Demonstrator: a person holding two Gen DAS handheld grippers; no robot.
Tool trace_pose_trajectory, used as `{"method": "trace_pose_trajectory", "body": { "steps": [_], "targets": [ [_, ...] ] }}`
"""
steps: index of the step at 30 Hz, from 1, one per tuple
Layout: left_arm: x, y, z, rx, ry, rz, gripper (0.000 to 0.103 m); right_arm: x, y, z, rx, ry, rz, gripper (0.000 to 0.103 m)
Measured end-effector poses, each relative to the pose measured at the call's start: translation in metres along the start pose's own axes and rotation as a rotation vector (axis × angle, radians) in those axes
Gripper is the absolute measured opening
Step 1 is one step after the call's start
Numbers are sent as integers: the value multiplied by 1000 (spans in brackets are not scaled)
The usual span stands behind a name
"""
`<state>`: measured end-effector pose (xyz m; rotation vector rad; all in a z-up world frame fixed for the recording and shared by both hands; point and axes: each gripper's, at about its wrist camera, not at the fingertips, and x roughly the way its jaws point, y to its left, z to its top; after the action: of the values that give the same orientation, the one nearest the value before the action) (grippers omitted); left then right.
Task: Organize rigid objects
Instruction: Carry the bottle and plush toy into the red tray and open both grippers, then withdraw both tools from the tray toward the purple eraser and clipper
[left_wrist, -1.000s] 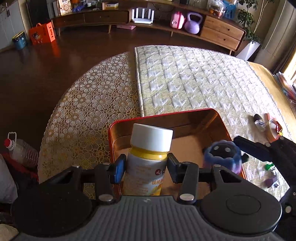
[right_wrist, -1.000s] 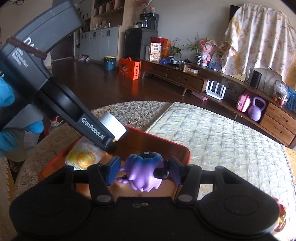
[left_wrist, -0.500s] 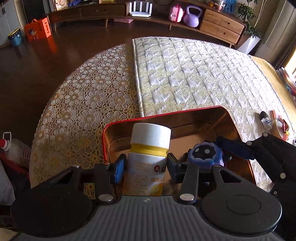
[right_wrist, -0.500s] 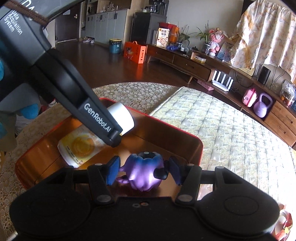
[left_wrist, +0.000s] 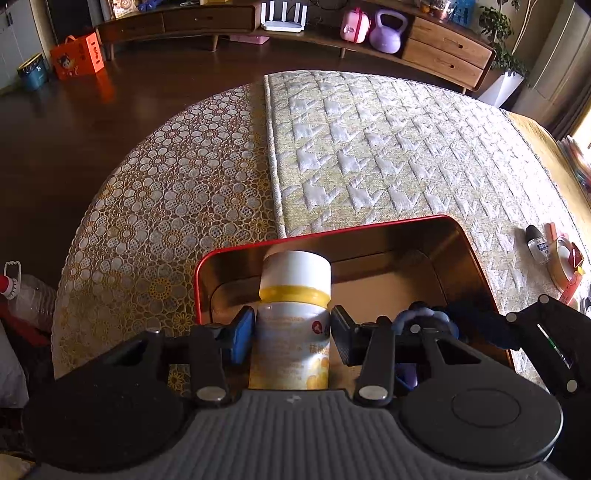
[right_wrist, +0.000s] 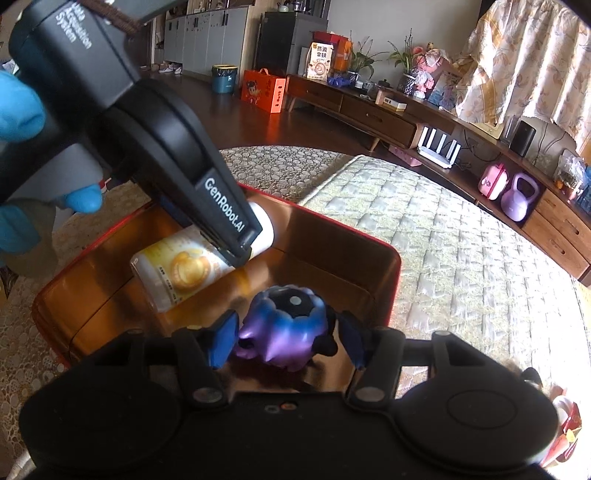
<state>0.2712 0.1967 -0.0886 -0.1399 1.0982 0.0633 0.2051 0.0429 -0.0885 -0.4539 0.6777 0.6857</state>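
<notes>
A white-capped bottle (left_wrist: 293, 295) with a yellow band lies tilted inside the red metal tray (left_wrist: 369, 225). My left gripper (left_wrist: 291, 332) is shut on the bottle's body. From the right wrist view the bottle (right_wrist: 177, 273) slants down to the tray (right_wrist: 395, 266) floor under the left gripper (right_wrist: 236, 254). A purple-blue toy figure (right_wrist: 284, 328) sits low in the tray between the pads of my right gripper (right_wrist: 286, 339). Its jaws are opening, with a gap showing at the right pad. In the left wrist view the toy (left_wrist: 421, 319) is half hidden behind the gripper body.
A small vial (left_wrist: 537, 245) and a tape roll (left_wrist: 565, 258) lie on the quilted cover at the right. A plastic bottle (left_wrist: 26, 295) stands on the floor at the left. A blue-gloved hand (right_wrist: 18, 110) holds the left gripper. A wooden sideboard (left_wrist: 443, 48) lines the far wall.
Both grippers have sunk into the tray, bringing the bottle and the toy down to its floor. The right gripper's pads have spread away from the toy.
</notes>
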Motion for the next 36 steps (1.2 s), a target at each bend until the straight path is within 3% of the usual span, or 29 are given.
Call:
{"method": "trace_pose_trajectory", "body": {
  "steps": [9,14,28,32,36],
  "targets": [
    [-17,-5,-7,5,-31,-20,45,-25,-10,-4,68,-32,18,68],
    [-34,-12,-15,30,-68,-19,56,-45,-15,-6,117,-53,37,70],
    [-85,-32,-46,88,-156,-29,56,-104,-27,-23,246,-111,54,76],
    [-99,-39,-56,107,-179,-48,61,-119,-35,-29,287,-126,46,77],
    [-115,-49,-66,124,-215,-50,62,-135,-39,-35,331,-138,35,84]
  ]
}}
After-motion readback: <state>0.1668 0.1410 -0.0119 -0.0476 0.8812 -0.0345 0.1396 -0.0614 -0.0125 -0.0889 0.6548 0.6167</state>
